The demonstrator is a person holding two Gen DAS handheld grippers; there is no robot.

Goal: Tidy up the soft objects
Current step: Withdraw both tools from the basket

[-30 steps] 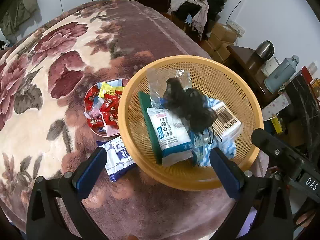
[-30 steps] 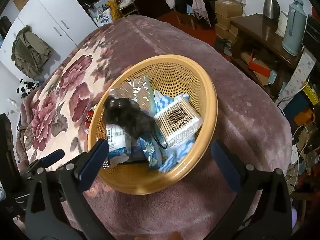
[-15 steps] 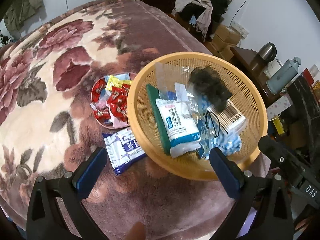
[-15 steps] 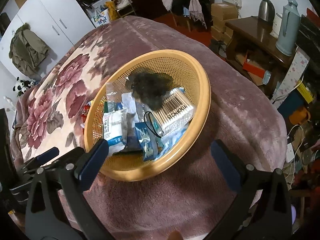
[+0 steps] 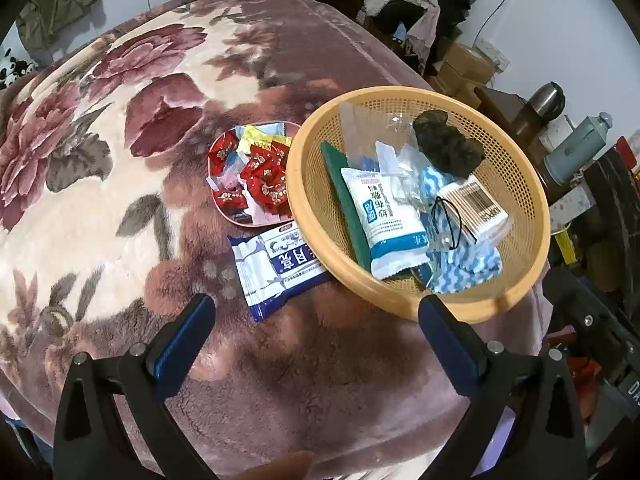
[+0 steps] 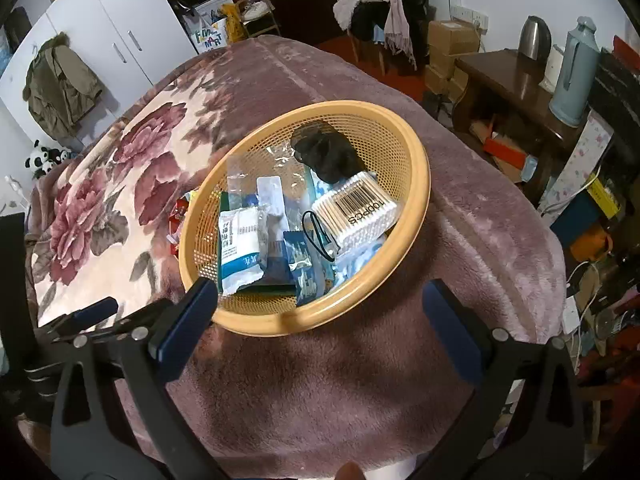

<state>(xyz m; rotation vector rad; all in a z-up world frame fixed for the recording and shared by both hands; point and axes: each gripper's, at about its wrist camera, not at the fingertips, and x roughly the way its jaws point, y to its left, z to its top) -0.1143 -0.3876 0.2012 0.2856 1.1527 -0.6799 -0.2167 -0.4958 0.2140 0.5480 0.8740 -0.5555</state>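
Plastic, orange and perforated, the basket point(image 5: 520, 280) is sitting on a plush floral blanket point(image 5: 120, 200) at about 2 o'clock in the left wrist view and near the centre of the right wrist view point(image 6: 420, 184). Inside it, a black soft bundle point(image 5: 446, 148) is lying toward 12 o'clock against the far wall, touching a swab box point(image 5: 474, 208) marked with a barcode. A white-and-blue pack point(image 5: 386, 216) is resting at 7 o'clock of the basket's floor, leaning over a green pad point(image 5: 344, 204) beside it. A blue wavy cloth point(image 5: 468, 260) is spreading under the box toward 5 o'clock, and a black hair tie point(image 5: 448, 220) is lying on top of it. Clear bags point(image 5: 360, 132) are lying toward 11 o'clock.

Outside the basket, at its 9 o'clock, a pink dish point(image 5: 240, 218) is holding red and yellow candies point(image 5: 264, 176). A blue-and-white wipes pack point(image 5: 276, 268) is lying on the blanket at the basket's 8 o'clock, one end tucked under the rim.

The left gripper point(image 5: 316, 320) is hovering over the blanket with its blue fingers spread wide and nothing between them. The right gripper point(image 6: 320, 300) is likewise gaping wide and gripping nothing, its left finger point(image 6: 188, 316) overlapping the basket's near rim in view. The left gripper point(image 6: 92, 316) is showing at 8 o'clock in the right wrist view.
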